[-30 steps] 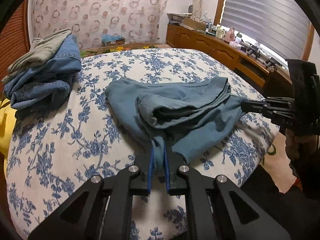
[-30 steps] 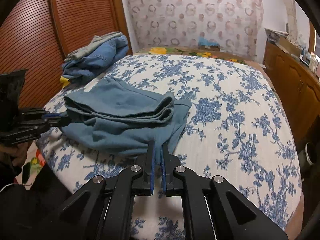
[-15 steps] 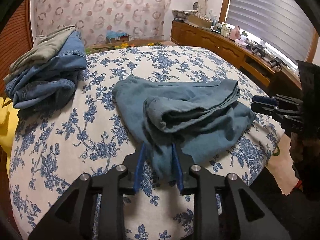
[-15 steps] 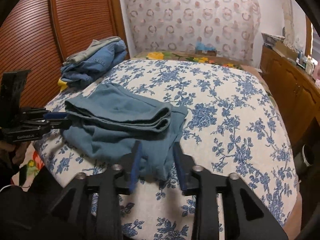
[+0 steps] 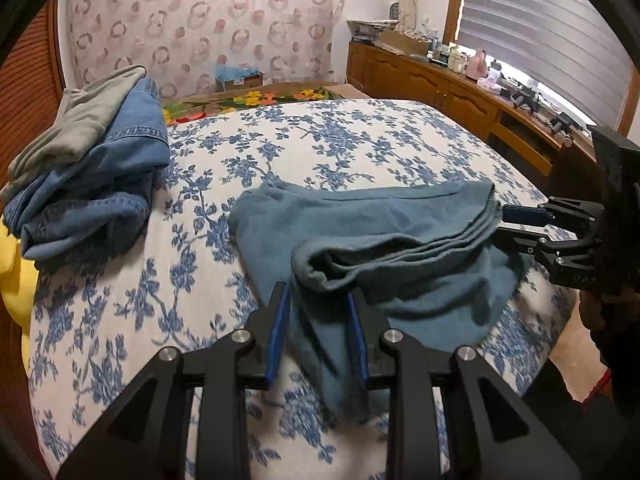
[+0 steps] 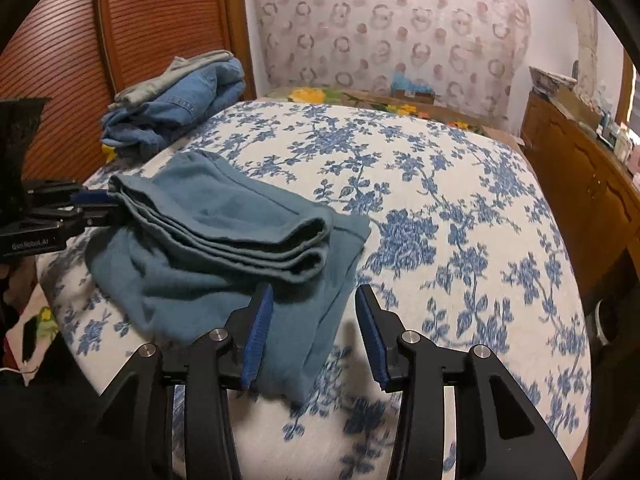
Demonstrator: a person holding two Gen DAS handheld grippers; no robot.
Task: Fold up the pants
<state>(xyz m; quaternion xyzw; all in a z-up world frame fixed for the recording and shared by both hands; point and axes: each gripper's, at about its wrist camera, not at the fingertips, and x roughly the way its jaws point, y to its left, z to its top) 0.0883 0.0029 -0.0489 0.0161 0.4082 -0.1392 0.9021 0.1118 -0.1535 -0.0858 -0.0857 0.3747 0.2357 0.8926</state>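
Both grippers parted, teal pants resting folded on the bed.

The left gripper (image 5: 318,328) and right gripper (image 6: 316,332), jaws wide, straddle opposite ends of the pants (image 6: 224,240), probably releasing them. The floral bedspread (image 6: 440,208) fills the room; a clothes pile (image 5: 88,168) sits far left.

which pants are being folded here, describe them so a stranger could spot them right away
Start at the bed with the white and blue flowered cover. At its near edge lie the teal pants, folded in layers, between both open grippers. Unlike the denim and grey heap at the far corner, they are plain, soft teal.
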